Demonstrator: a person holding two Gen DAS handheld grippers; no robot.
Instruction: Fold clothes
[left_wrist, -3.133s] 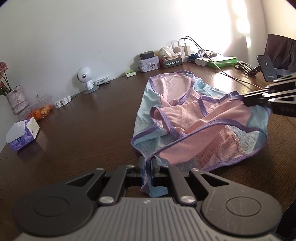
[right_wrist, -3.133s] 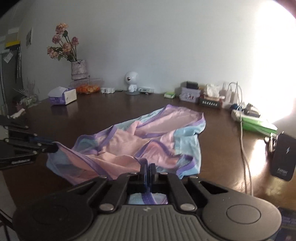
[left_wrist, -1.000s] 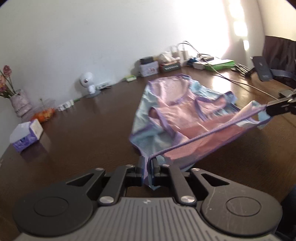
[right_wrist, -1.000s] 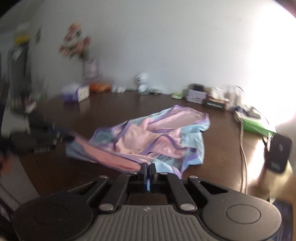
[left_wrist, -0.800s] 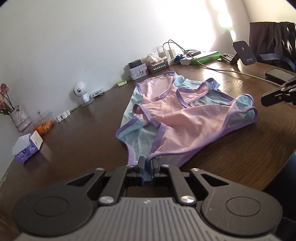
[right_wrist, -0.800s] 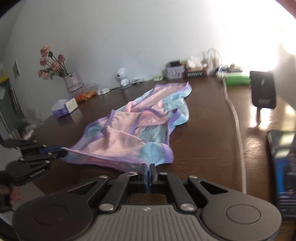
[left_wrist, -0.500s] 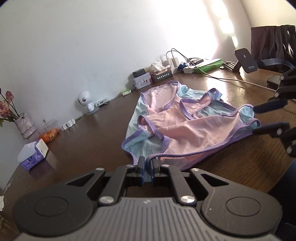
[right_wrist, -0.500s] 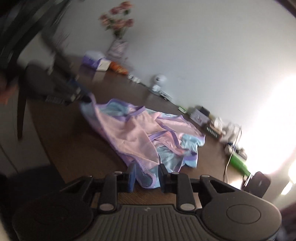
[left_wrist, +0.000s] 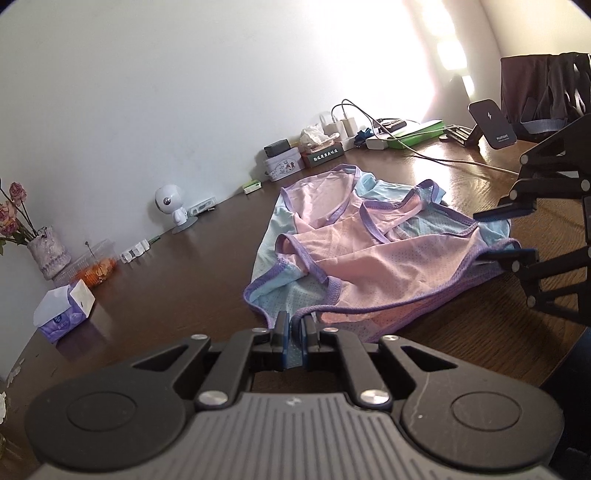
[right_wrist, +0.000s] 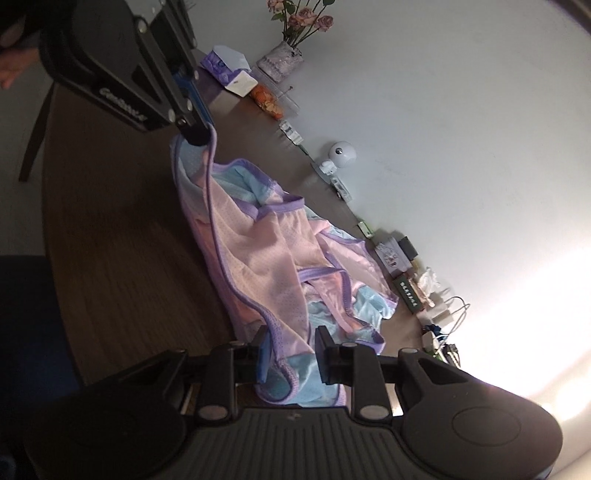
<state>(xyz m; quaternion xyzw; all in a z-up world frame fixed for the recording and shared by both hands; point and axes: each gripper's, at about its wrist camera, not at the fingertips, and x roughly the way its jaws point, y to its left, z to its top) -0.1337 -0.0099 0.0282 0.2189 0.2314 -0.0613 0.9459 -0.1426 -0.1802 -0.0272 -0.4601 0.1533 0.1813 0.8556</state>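
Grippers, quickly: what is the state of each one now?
Left gripper: closed on the garment hem.
Right gripper: open, garment between the jaws, not clamped.

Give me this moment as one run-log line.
left tongs: shut on garment hem | right tongs: open, hem between fingers | garment: crumpled on table, unfolded

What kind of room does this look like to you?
Probably a home living or dining area: a dark wooden table against a white wall holds a vase of dried roses, a tissue box and phone chargers, with a pink and blue garment laid out.
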